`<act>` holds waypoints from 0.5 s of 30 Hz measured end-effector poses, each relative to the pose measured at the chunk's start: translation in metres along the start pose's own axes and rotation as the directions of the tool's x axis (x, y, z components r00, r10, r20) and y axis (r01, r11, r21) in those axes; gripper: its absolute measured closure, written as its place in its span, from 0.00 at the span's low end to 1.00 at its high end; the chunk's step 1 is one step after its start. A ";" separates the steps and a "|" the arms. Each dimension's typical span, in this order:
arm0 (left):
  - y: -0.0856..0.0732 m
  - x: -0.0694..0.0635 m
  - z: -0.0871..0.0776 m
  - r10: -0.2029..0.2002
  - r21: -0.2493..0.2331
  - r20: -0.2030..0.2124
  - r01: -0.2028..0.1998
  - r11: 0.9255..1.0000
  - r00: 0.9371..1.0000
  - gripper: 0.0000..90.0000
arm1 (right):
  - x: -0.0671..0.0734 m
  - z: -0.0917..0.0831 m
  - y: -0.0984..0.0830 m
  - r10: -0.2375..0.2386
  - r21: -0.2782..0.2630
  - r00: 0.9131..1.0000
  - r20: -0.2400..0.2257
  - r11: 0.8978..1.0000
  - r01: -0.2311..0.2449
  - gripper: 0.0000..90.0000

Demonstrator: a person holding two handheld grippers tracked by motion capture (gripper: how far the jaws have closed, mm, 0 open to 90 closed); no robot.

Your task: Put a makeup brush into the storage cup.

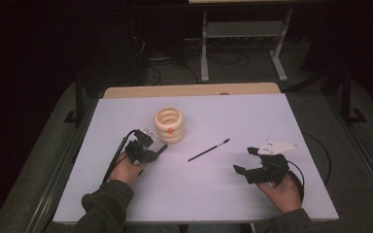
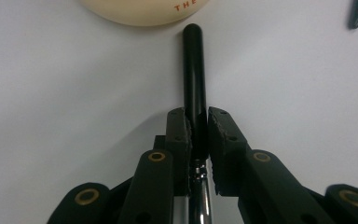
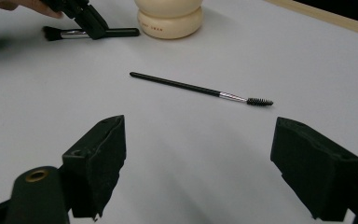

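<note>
Black brush handle clamped in left claw, beside cream holder

Pretty dim room, most of it is sitting in shadow. The white desk is catching all the light, with a wooden strip showing along its far edge. Grey carpet is lying around it, cables are trailing behind, and a metal stand is standing further back.
</note>
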State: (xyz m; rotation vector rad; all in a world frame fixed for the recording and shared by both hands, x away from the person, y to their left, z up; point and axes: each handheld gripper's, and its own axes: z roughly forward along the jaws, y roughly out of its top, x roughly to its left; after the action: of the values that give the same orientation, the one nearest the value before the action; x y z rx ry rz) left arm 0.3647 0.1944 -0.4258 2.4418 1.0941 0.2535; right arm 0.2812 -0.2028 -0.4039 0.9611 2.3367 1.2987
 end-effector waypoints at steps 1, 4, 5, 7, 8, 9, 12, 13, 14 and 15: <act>0.000 0.000 0.000 -0.004 0.000 0.003 0.004 1.000 1.000 0.88 | 0.000 0.000 0.000 0.000 0.000 1.000 0.000 1.000 0.000 0.19; 0.000 0.000 0.000 -0.009 -0.001 0.005 0.009 1.000 1.000 0.88 | 0.000 0.000 0.000 0.005 0.001 1.000 -0.001 1.000 -0.005 0.19; 0.000 0.000 0.000 -0.010 0.000 0.005 0.010 1.000 1.000 0.88 | 0.000 0.000 0.000 0.006 0.001 1.000 -0.002 1.000 -0.006 0.19; 0.000 0.002 -0.001 -0.009 0.007 0.013 0.009 1.000 1.000 0.88 | 0.000 0.001 -0.001 0.004 0.005 1.000 -0.002 1.000 -0.004 0.19; 0.000 0.002 -0.001 -0.009 0.007 0.013 0.009 1.000 1.000 0.88 | 0.000 0.001 -0.001 0.004 0.005 1.000 -0.002 1.000 -0.004 0.19; 0.000 0.002 -0.001 -0.016 0.004 0.020 0.016 1.000 1.000 0.88 | 0.000 0.001 -0.001 0.004 0.006 1.000 -0.003 1.000 -0.004 0.19; -0.001 0.004 -0.004 -0.016 0.016 0.042 0.016 1.000 0.999 0.88 | 0.000 0.001 0.000 -0.003 0.004 1.000 -0.003 1.000 0.003 0.19; -0.001 0.005 -0.005 -0.020 0.017 0.046 0.019 1.000 0.999 0.88 | 0.000 0.001 0.000 -0.002 0.005 1.000 -0.004 1.000 0.002 0.19; -0.002 0.005 -0.007 -0.022 0.009 0.050 0.022 1.000 0.999 0.88 | 0.001 0.002 0.000 0.000 0.007 1.000 -0.004 1.000 0.000 0.19; -0.002 0.005 -0.007 -0.022 0.009 0.050 0.022 1.000 0.999 0.88 | 0.001 0.002 0.000 0.000 0.007 1.000 -0.004 1.000 0.000 0.19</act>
State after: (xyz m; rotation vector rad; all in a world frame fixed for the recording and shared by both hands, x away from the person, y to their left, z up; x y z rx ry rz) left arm 0.3645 0.2012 -0.4209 2.4291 1.1025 0.1803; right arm 0.2816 -0.2014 -0.4051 0.9618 2.3459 1.2941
